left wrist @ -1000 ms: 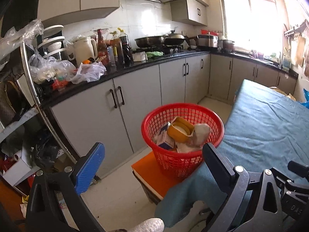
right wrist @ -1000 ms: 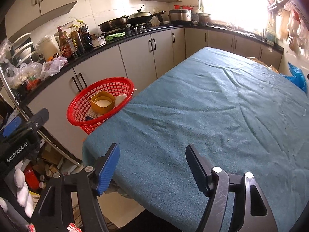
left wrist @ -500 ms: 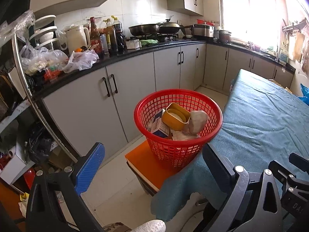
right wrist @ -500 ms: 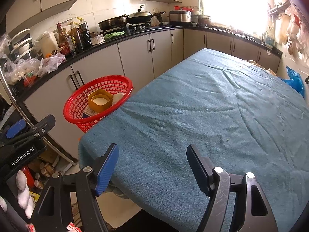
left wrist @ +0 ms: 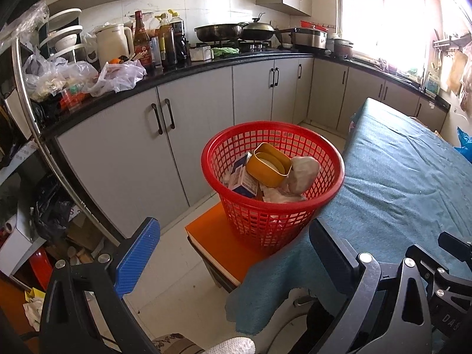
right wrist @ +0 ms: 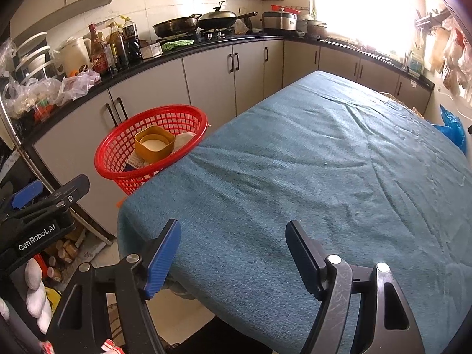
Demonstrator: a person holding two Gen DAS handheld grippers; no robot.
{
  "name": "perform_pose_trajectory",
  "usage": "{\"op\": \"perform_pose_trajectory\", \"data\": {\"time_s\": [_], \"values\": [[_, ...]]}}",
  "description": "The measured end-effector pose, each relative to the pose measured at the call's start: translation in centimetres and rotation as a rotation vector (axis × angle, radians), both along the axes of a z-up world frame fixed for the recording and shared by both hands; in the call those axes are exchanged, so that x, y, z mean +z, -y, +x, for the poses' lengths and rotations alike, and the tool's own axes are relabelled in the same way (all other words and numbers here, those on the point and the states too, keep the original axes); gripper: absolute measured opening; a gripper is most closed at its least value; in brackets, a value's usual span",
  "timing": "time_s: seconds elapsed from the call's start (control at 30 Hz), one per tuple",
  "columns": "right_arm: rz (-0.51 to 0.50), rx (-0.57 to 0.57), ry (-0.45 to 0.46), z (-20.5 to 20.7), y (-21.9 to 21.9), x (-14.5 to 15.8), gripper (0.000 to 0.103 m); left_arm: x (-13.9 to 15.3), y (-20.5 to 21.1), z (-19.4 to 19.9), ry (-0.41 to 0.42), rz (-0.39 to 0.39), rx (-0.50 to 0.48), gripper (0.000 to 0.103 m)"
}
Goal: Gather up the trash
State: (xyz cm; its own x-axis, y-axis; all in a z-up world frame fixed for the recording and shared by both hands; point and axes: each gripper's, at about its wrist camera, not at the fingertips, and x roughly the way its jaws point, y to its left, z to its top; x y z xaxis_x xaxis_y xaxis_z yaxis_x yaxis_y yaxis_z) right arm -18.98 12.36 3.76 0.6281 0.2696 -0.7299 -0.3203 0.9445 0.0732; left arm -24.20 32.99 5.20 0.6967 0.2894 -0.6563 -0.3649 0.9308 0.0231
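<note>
A red mesh basket (left wrist: 265, 224) stands on an orange stool (left wrist: 215, 242) at the corner of the table. In it lie a yellow tub (left wrist: 268, 168), a blue-and-white carton (left wrist: 242, 177) and crumpled wrappers (left wrist: 303, 171). My left gripper (left wrist: 236, 250) is open and empty, just short of the basket and above the floor. The right wrist view shows the same basket (right wrist: 118, 153) at the left, and my right gripper (right wrist: 233, 253) open over the near end of the teal tablecloth (right wrist: 324, 177) with nothing between its fingers. No loose trash shows on the cloth.
Grey cabinets (left wrist: 188, 135) run behind the basket under a black counter with a kettle (left wrist: 113, 42), bottles (left wrist: 165, 38), plastic bags (left wrist: 118, 73) and pans (left wrist: 230, 31). A metal rack (left wrist: 26, 88) with clutter stands left. A blue bag (right wrist: 451, 126) sits past the table's right edge.
My left gripper has sunk a little and tipped downward, so the basket sits higher and larger in its view. The right gripper has hardly moved. Both stay open.
</note>
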Motion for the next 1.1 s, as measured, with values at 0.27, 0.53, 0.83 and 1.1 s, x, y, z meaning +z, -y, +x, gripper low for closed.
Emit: {"op": "perform_pose_trajectory", "data": {"time_s": [0.27, 0.53, 0.83, 1.1], "values": [[-0.013, 0.002, -0.006, 0.2, -0.7, -0.2, 0.078, -0.5, -0.7, 0.2, -0.012, -0.023, -0.005, 0.101], [-0.022, 0.001, -0.012, 0.4, -1.1, -0.4, 0.078, -0.8, -1.0, 0.3, -0.021, -0.043, -0.009, 0.101], [-0.025, 0.004, -0.015, 0.3, -1.3, -0.5, 0.079, -1.0, -1.2, 0.4, -0.030, -0.060, -0.019, 0.101], [-0.024, 0.000, -0.019, 0.4, -1.3, -0.6, 0.079, -1.2, -1.0, 0.5, -0.035, -0.060, -0.022, 0.101]]}}
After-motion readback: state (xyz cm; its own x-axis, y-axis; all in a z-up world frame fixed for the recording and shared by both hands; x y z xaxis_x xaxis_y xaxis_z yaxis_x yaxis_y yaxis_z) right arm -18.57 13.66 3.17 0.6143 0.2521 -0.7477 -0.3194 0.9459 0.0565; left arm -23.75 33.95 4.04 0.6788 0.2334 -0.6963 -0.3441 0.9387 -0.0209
